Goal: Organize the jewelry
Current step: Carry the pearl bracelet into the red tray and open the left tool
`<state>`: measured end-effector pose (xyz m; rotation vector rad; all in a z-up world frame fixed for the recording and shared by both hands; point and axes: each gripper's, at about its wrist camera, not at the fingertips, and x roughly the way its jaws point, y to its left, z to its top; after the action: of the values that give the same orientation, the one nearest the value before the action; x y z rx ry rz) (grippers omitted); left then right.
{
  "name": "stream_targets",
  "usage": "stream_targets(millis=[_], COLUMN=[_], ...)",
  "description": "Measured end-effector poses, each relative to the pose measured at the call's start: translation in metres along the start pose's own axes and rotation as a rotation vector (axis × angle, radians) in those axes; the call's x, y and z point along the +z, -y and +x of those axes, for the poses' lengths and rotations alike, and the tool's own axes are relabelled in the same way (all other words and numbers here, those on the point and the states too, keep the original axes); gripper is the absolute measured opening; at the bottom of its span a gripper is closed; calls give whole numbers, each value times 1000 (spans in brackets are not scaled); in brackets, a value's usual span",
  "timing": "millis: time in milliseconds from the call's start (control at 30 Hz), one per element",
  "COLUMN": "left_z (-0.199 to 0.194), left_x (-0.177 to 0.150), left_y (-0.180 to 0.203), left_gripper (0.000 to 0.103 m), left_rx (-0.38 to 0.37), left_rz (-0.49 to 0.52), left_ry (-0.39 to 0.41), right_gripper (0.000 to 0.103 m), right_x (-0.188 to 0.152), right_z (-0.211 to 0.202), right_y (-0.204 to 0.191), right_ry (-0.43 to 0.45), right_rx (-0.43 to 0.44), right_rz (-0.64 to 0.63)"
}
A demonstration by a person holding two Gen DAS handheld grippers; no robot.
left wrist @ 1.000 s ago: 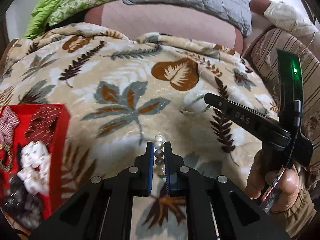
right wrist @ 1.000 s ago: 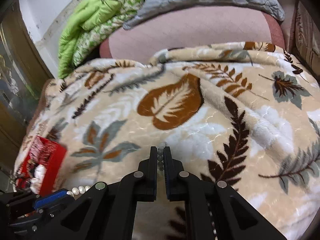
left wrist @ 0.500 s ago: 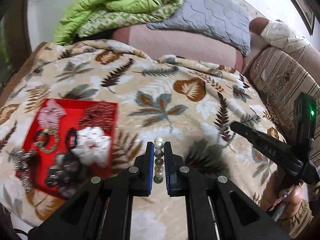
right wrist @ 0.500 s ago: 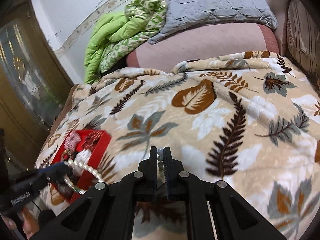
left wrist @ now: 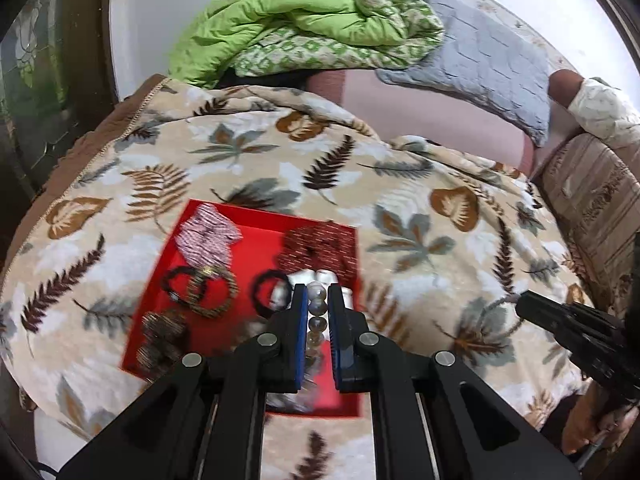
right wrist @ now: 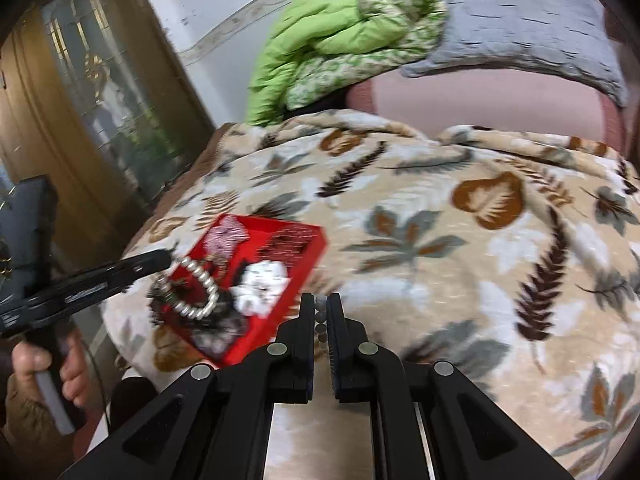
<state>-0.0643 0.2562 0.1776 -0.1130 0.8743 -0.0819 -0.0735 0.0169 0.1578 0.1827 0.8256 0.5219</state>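
Note:
My left gripper [left wrist: 318, 300] is shut on a large pearl bracelet [left wrist: 316, 312] and holds it above the red tray [left wrist: 256, 240]. From the right wrist view the bracelet [right wrist: 198, 288] hangs as a loop from the left gripper [right wrist: 166, 258] over the tray [right wrist: 308, 256]. My right gripper [right wrist: 320, 306] is shut on a strand of small grey beads [right wrist: 320, 316], just right of the tray. The tray holds fabric scrunchies, dark hair ties, a gold ring-shaped bangle [left wrist: 212, 290] and white pieces [right wrist: 262, 280].
The tray lies on a leaf-print blanket [left wrist: 400, 208] over a bed. A green quilt [left wrist: 288, 12] and a grey pillow [left wrist: 488, 56] lie at the back. A striped sofa arm [left wrist: 592, 200] is at the right, a glass door [right wrist: 100, 80] at the left.
Both grippers have risen and swung left with their beads. The left gripper now holds the pearl bracelet over the tray's middle; the right gripper has come close beside the tray.

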Motion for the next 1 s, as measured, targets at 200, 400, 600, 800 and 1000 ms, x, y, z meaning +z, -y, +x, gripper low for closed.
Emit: stream_targets(millis=[200,400,600,800,1000], left_z=[33,77,122,158,162], left_x=[17,37,61,73,68], left_y=[-29,-55,-84,-103,-109], left_gripper=[9,9,9,9,10], left_rx=[13,-5,-17,5,19], left_rz=[-7,-35,-92,-116,-121], left_ry=[-39,-77,-104,-120,-116], right_gripper=[7,7,8,8,8], right_x=[13,27,54,77,73], right_z=[35,81,129,187,237], right_y=[-45,-80,-98,-91,-77], right_ry=[-57,-101,-120,-158,-239], right_rx=[37,72,90,116,102], right_rz=[-70,-118,-125,-57,-10])
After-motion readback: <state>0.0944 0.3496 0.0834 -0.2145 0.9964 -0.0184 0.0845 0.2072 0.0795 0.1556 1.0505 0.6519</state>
